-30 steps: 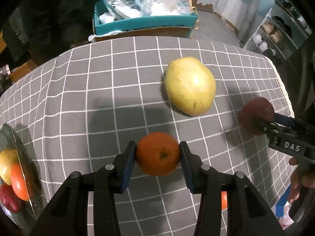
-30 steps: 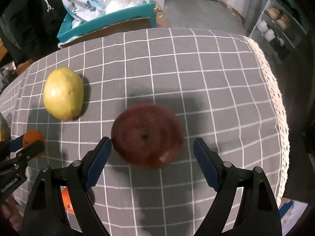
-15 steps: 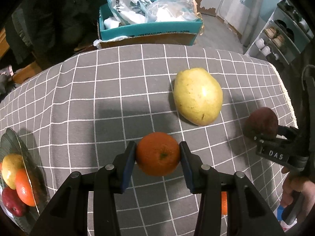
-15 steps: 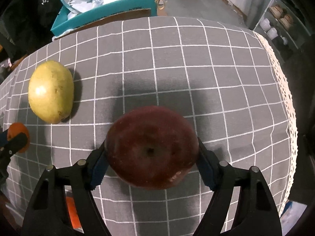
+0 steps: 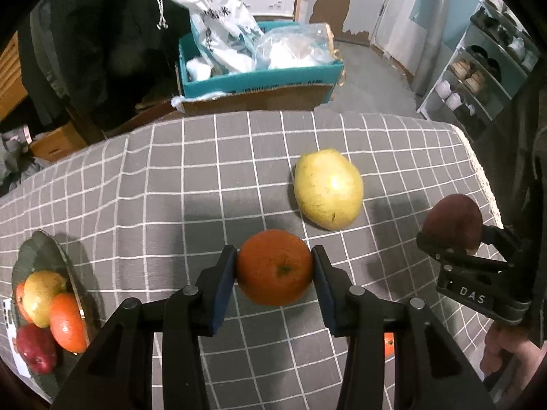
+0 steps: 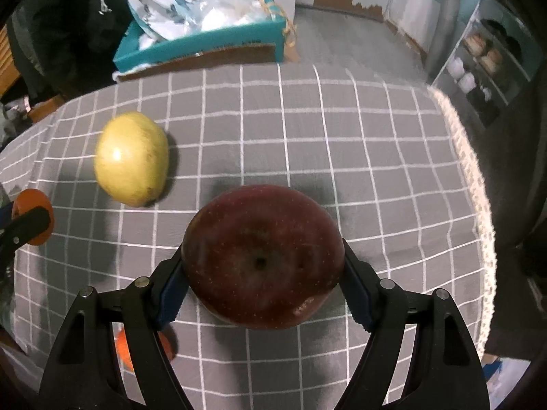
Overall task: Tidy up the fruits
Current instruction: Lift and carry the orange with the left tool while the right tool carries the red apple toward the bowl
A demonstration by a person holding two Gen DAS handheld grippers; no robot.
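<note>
My left gripper (image 5: 274, 270) is shut on an orange (image 5: 275, 266) and holds it above the grey checked tablecloth. My right gripper (image 6: 262, 266) is shut on a dark red apple (image 6: 262, 261), lifted off the cloth; it also shows at the right of the left wrist view (image 5: 453, 222). A large yellow pear (image 5: 327, 193) lies on the cloth between them, also seen in the right wrist view (image 6: 131, 158). A glass plate (image 5: 41, 249) at the far left holds a yellow fruit, an orange and a red apple. Another orange (image 6: 124, 348) lies on the cloth, partly hidden behind my right gripper's left finger.
A teal cardboard box (image 5: 259, 75) with plastic bags stands on the floor beyond the table's far edge. A white shoe shelf (image 5: 478, 68) is at the back right. The table's lace-trimmed right edge (image 6: 478, 184) runs close to the right gripper.
My right gripper closed on the red apple and lifted it. My left gripper rose and drew back with the orange; the plate came further into view.
</note>
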